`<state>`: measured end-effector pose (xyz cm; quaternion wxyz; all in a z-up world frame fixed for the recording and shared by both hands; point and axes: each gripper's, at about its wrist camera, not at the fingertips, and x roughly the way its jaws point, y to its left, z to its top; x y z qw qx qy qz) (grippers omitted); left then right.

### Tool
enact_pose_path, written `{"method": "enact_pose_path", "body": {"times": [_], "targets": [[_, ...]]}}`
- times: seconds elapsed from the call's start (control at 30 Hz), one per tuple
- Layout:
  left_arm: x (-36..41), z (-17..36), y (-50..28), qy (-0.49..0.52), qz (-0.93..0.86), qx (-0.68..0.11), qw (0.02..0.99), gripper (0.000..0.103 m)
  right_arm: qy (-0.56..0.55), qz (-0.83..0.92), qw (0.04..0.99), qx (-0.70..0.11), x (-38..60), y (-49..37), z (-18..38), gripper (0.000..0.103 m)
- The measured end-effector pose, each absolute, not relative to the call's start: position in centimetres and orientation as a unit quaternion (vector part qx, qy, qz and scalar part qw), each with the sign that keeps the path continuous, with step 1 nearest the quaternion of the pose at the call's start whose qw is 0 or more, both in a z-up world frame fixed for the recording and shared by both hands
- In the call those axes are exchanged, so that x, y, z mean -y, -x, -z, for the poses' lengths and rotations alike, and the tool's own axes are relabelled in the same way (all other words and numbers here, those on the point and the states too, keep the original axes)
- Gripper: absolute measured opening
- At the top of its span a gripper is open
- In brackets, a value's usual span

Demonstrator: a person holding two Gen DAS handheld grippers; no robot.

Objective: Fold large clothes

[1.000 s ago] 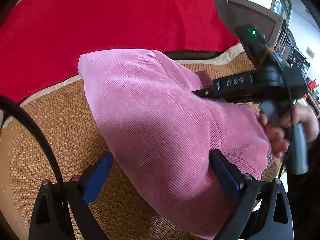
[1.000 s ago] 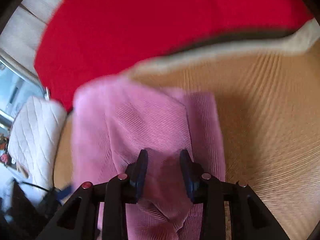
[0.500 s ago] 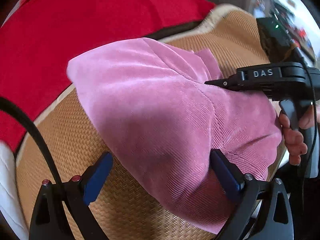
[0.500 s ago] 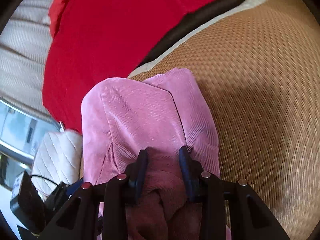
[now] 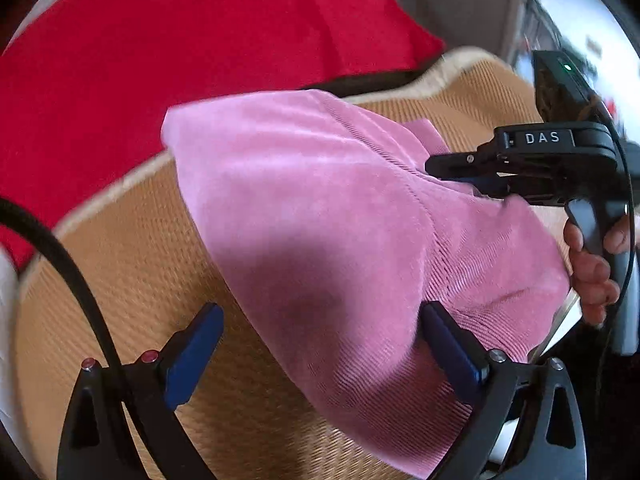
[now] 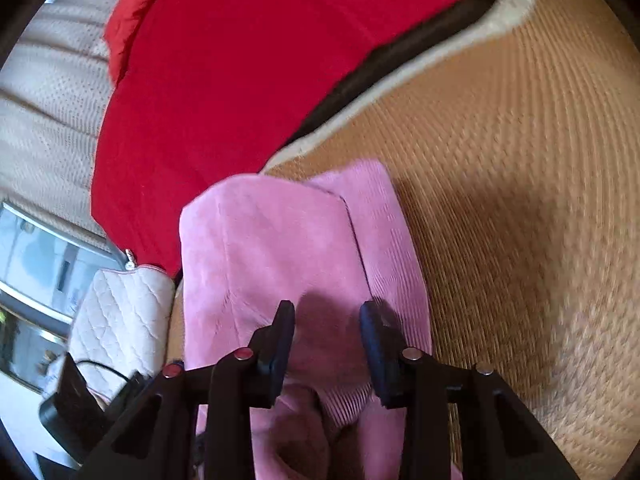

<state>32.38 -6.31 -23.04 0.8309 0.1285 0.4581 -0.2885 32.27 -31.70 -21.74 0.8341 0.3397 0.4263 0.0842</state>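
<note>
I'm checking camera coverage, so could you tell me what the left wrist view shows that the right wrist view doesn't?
Only the left wrist view shows the right gripper from outside and the hand holding it. Only the right wrist view shows a white quilted bag. Both show the pink garment on the woven mat and the red cloth.

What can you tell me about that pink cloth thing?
The pink garment looks like soft, ribbed corduroy. It lies folded in layers on the woven tan mat, with a seam running down it. The right gripper has a bunched part of it between its fingers. The left gripper hovers open over its near edge.
</note>
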Motion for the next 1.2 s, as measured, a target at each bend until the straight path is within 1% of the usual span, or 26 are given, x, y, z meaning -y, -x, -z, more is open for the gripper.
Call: {"method": "enact_pose_path", "body": {"times": [0.07,0.13,0.23,0.27,0.37,0.47,0.53,0.63,0.7,0.8,0.87,1.0,1.1,1.2], "targets": [[6.0,23.2,-32.6,-0.095,0.293,-0.467,0.829,0.101,-0.306,-0.095,0.855,-0.409,30.6,-32.9,20.3,0.039],[6.1,23.6,-33.0,-0.095,0.301,-0.459,0.831,0.102,-0.28,-0.098,0.863,-0.409,29.6,-34.2,19.7,0.039],[6.4,23.7,-33.2,-0.097,0.308,-0.445,0.836,0.102,-0.261,-0.094,0.84,-0.467,28.5,-38.3,22.7,0.037],[6.6,23.7,-33.2,-0.088,0.309,-0.445,0.836,0.102,-0.252,-0.098,0.849,-0.453,28.5,-39.0,23.2,0.036],[6.6,24.2,-34.9,-0.042,0.324,-0.452,0.83,0.103,-0.246,-0.096,0.854,-0.449,28.6,-39.7,23.1,0.036],[7.2,24.5,-36.1,-0.038,0.327,-0.451,0.83,0.103,-0.226,-0.083,0.866,-0.437,27.3,-41.5,23.2,0.035],[7.7,24.5,-37.1,-0.037,0.318,-0.448,0.835,0.103,-0.234,-0.075,0.867,-0.434,27.0,-42.1,23.3,0.035],[8.0,24.6,-38.0,-0.024,0.328,-0.438,0.837,0.103,-0.268,-0.073,0.858,-0.432,28.2,-41.1,24.1,0.035],[7.6,25.0,-38.0,-0.008,0.34,-0.44,0.831,0.103,-0.265,-0.072,0.862,-0.426,28.3,-40.1,23.8,0.035],[7.6,25.2,-37.8,-0.009,0.35,-0.435,0.829,0.103,-0.272,-0.077,0.867,-0.409,28.6,-39.2,23.4,0.036],[7.1,24.7,-37.2,-0.013,0.351,-0.431,0.832,0.103,-0.283,-0.072,0.868,-0.402,29.2,-37.8,22.5,0.036],[5.7,23.0,-35.1,-0.04,0.335,-0.402,0.851,0.103,-0.268,-0.07,0.883,-0.38,30.0,-35.3,19.9,0.036],[4.9,21.9,-34.9,-0.051,0.319,-0.386,0.864,0.103,-0.232,-0.079,0.886,-0.393,29.7,-33.4,18.6,0.036],[4.6,21.9,-35.1,-0.053,0.302,-0.385,0.87,0.103,-0.234,-0.088,0.87,-0.424,29.4,-32.6,19.8,0.037]]}}
